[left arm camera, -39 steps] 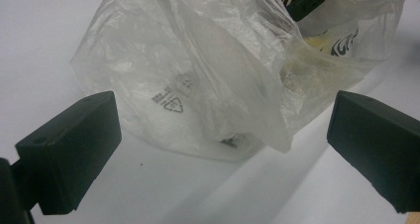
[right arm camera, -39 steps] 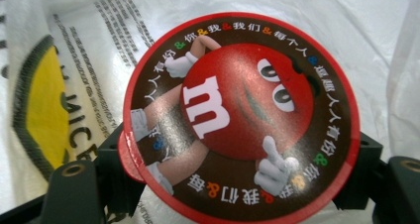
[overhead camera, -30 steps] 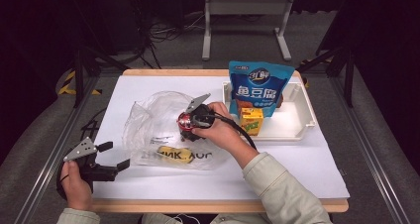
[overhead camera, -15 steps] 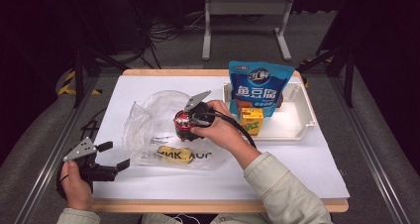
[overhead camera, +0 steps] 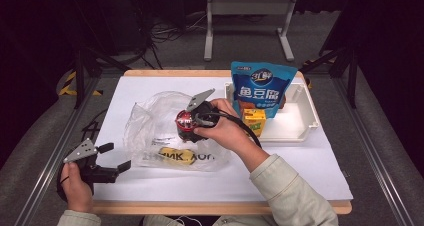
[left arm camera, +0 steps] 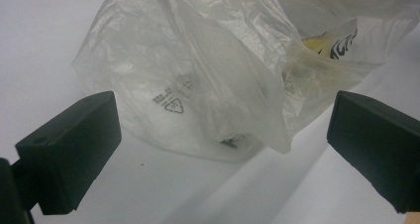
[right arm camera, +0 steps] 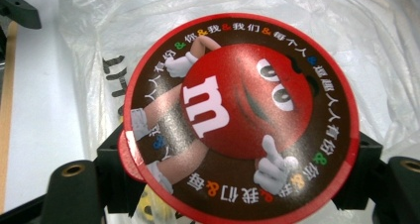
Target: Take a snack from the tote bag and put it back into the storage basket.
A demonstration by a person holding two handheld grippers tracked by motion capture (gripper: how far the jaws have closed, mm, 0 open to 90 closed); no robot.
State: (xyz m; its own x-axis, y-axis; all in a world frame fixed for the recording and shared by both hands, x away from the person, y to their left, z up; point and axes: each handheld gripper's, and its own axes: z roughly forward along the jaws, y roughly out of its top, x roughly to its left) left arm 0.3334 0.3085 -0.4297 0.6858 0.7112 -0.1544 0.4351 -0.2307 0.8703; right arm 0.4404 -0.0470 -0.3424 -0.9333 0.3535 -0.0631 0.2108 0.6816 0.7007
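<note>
A white "m" stands on the red candy tub lid [right arm camera: 240,120]; the clear plastic bag [left arm camera: 198,75] bears a recycling triangle.

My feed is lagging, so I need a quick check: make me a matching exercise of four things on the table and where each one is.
Things:
1. red M&M's tub
2. yellow carton
3. yellow packet
4. left gripper

Places:
A. inside the clear plastic bag
B. open, at the table's near left edge
C. in the white tray, before the blue pouch
D. between the right gripper's fingers

Pairs: 1-D, 2-C, 3-A, 4-B
</note>
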